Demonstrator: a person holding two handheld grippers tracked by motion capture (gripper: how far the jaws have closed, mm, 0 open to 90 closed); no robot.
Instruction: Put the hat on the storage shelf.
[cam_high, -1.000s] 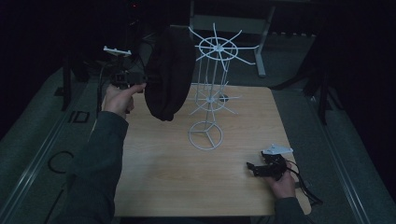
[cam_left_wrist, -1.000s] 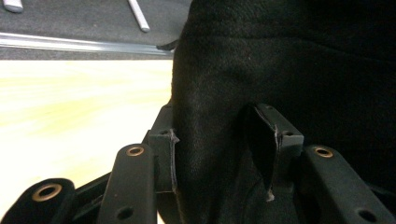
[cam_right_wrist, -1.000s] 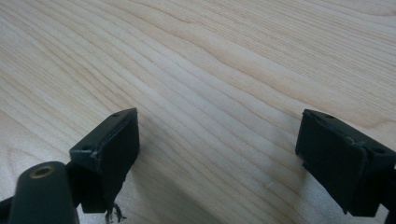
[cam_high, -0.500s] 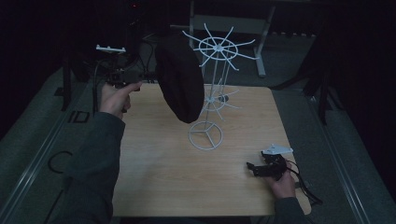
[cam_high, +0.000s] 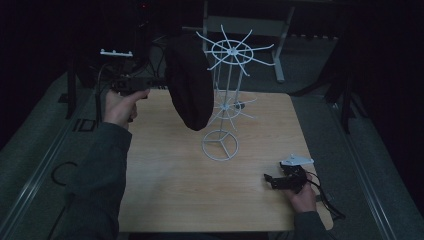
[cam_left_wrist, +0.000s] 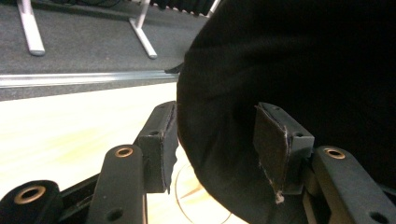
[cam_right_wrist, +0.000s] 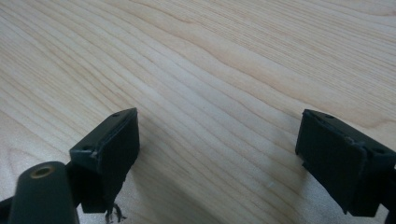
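A black fabric hat (cam_high: 190, 85) hangs in the air beside a white wire rack (cam_high: 227, 100) that stands on the wooden table (cam_high: 165, 200). The hat's top is close to one spoke of the rack's upper wheel. My left gripper (cam_high: 161, 83) is raised at the hat's left edge. In the left gripper view, the hat (cam_left_wrist: 289, 70) bulges between the two pads of my left gripper (cam_left_wrist: 217, 140), which press on the fabric. My right gripper (cam_high: 272, 181) rests low at the table's front right, and its jaws (cam_right_wrist: 217, 144) stand wide apart over bare wood.
The rack has a round wire base (cam_high: 220, 145) at mid-table and a smaller spoked wheel (cam_high: 230, 107) halfway up its post. Dark floor and a metal frame leg (cam_high: 277, 55) lie behind the table.
The hat has swung to the right, closer to the rack's upper wheel, while the left hand stayed almost in place. The right gripper has not moved.
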